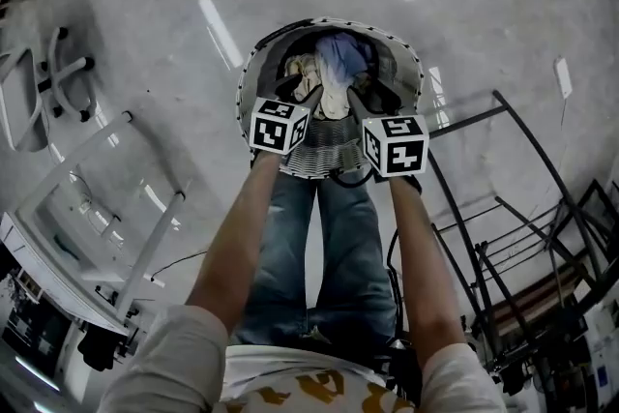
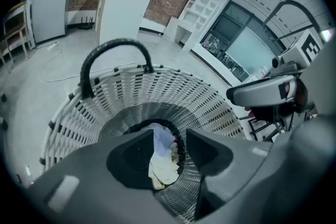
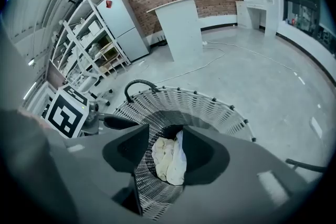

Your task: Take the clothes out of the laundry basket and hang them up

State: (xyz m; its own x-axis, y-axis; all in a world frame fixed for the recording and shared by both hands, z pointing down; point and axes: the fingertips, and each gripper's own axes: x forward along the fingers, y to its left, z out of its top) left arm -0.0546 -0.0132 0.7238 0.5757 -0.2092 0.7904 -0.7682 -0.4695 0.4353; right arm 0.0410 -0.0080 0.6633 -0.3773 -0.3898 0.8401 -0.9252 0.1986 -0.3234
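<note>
**Forearms (image 1: pixel 237 237) hold two open grippers over the laundry basket (image 1: pixel 250 73)**

Just above the basket rim hang the left gripper (image 1: pixel 298 90) and the right gripper (image 1: pixel 372 102). Each has its jaws spread apart, with nothing grasped between them. The white woven basket stands on the concrete floor (image 1: pixel 464 5) (its black handle (image 2: pixel 113 47) shows in both gripper views). At its bottom a cream garment (image 1: pixel 334 97) and a bluish garment (image 1: pixel 343 53) lie crumpled together; how many pieces there are, I cannot tell. The marker cubes (image 1: pixel 397 145) hide the near rim. A black drying rack (image 1: pixel 503 237) stands near on the right, cut off by the frame.

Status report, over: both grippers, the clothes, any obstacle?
Left gripper and right gripper open, over the laundry basket. Clothes at its bottom, none gripped. Nothing blocks the way down.
</note>
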